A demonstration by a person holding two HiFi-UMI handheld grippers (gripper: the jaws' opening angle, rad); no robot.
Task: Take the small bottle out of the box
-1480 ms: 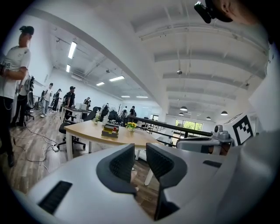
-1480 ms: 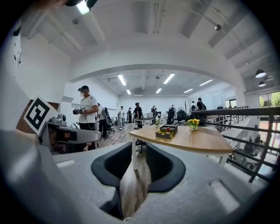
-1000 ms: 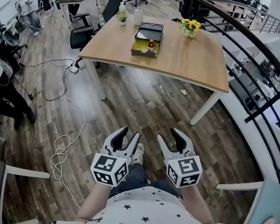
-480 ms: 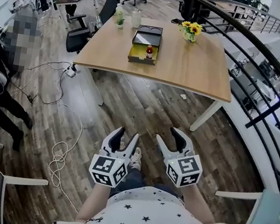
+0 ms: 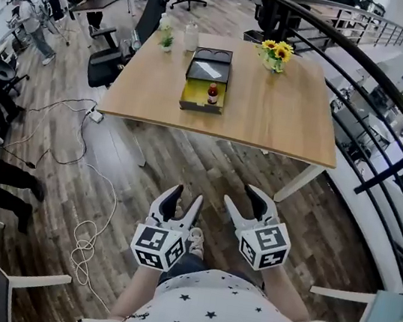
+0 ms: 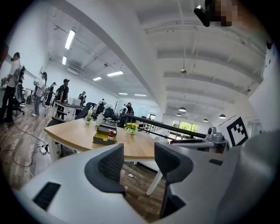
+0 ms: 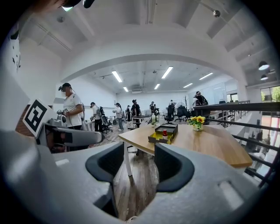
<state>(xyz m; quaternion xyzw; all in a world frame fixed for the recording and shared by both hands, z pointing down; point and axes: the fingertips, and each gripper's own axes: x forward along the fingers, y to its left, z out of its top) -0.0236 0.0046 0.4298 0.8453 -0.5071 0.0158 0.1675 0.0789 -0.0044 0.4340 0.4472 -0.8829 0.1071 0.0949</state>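
Observation:
The small red-capped bottle [image 5: 212, 92] stands inside the open dark box [image 5: 195, 105] with a yellow lining, on the wooden table [image 5: 278, 108] far ahead. My left gripper [image 5: 182, 200] and right gripper [image 5: 246, 201] are held side by side over the floor, well short of the table. Both are open with nothing between their jaws, which have just been opening. The left gripper view shows its gripper [image 6: 139, 159] with the bottle [image 6: 111, 134] and box [image 6: 103, 139] in the distance. Past the right gripper [image 7: 139, 162], the bottle [image 7: 164, 134] and box [image 7: 157, 139] are equally distant.
A vase of sunflowers [image 5: 274, 52], a small plant [image 5: 165, 40] and a jar [image 5: 191, 38] stand on the table's far side. Office chairs [image 5: 109, 66] and people [image 5: 27, 15] are at the left. A dark railing [image 5: 378, 101] runs along the right. Cables [image 5: 89, 226] lie on the wooden floor.
The table with the box has drawn closer and sits lower in the head view. Both grippers keep their place in front of me, with their jaws slightly wider.

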